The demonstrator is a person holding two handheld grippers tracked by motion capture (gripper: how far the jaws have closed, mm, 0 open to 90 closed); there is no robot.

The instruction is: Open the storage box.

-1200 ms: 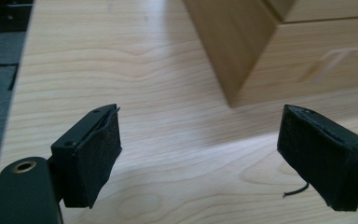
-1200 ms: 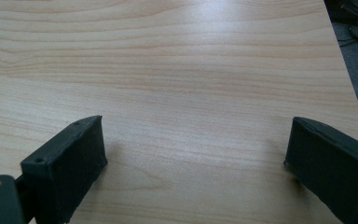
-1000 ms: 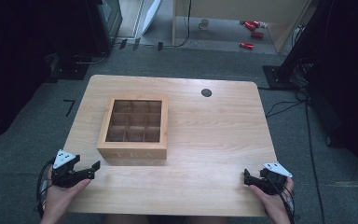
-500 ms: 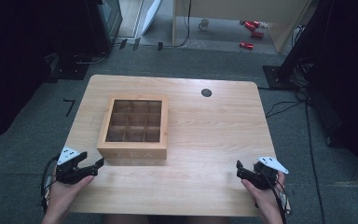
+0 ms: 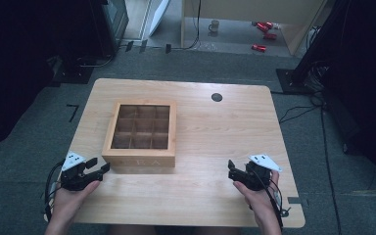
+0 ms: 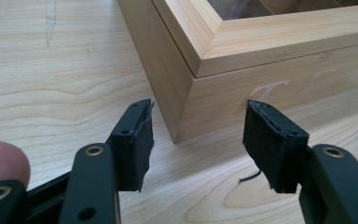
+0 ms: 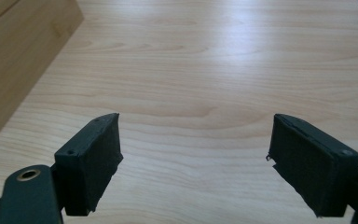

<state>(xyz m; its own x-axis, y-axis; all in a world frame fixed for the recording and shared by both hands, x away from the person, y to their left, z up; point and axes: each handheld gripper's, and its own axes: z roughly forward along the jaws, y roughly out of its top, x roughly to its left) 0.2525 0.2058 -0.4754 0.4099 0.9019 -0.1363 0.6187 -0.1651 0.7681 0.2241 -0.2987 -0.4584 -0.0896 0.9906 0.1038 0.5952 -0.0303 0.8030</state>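
High view: table [image 5: 200, 196] across centre frame; box [image 5: 141, 133] left of centre, nine compartments seen through lid. Left gripper [image 5: 100, 167] at lower left, just beside box's near left corner; right gripper [image 5: 231, 171] at lower right, well apart from box.

Left gripper view: box [image 6: 242, 65] at upper right, corner edge and pale lettering on front face legible. Jaws apart, just been closing, nothing between pads; box corner beyond tips.

Right gripper view: bare table [image 7: 214, 70], box [image 7: 23, 56] side at upper left. Jaws wide apart, just been closing slightly, nothing between.
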